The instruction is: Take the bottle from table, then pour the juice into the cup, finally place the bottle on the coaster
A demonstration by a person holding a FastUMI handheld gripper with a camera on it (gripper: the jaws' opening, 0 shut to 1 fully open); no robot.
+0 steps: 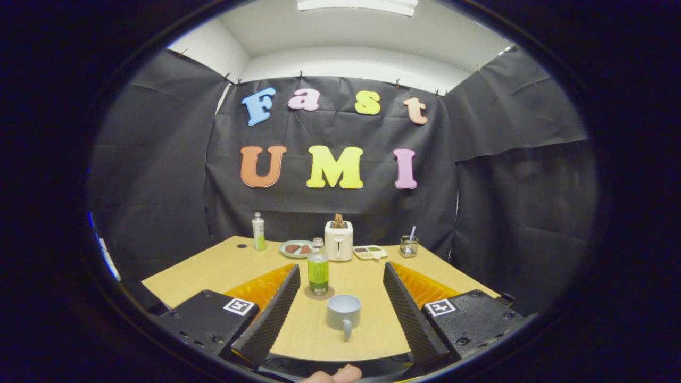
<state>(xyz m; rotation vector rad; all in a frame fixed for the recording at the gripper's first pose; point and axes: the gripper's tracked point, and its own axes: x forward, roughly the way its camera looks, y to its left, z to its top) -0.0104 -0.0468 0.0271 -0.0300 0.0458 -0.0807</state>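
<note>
Two fingers of mine stand spread wide, holding nothing, my gripper (340,303) hanging above the near edge of the wooden table (213,271). Between my fingers, a little ahead, the grey cup (343,311) sits upright with its handle turned toward me, and just beyond it the green juice bottle (318,272) stands upright on a round brown coaster (319,293). Bottle and cup are near each other but apart. The bottle on the coaster matches the task's last step, so I judge that either the whole job is finished or nothing has begun; I cannot see into the cup to tell whether juice is in it. If the work is ahead, I still need to close on the bottle, tip it over the cup, and set it back. Farther off, near the wall, stand a second, paler bottle (258,231), a plate (296,249) with brownish food, a white toaster (339,240), a small tray (370,252) and a glass (408,246) with a straw. A fingertip (335,375) of the person holding me shows just below.
</note>
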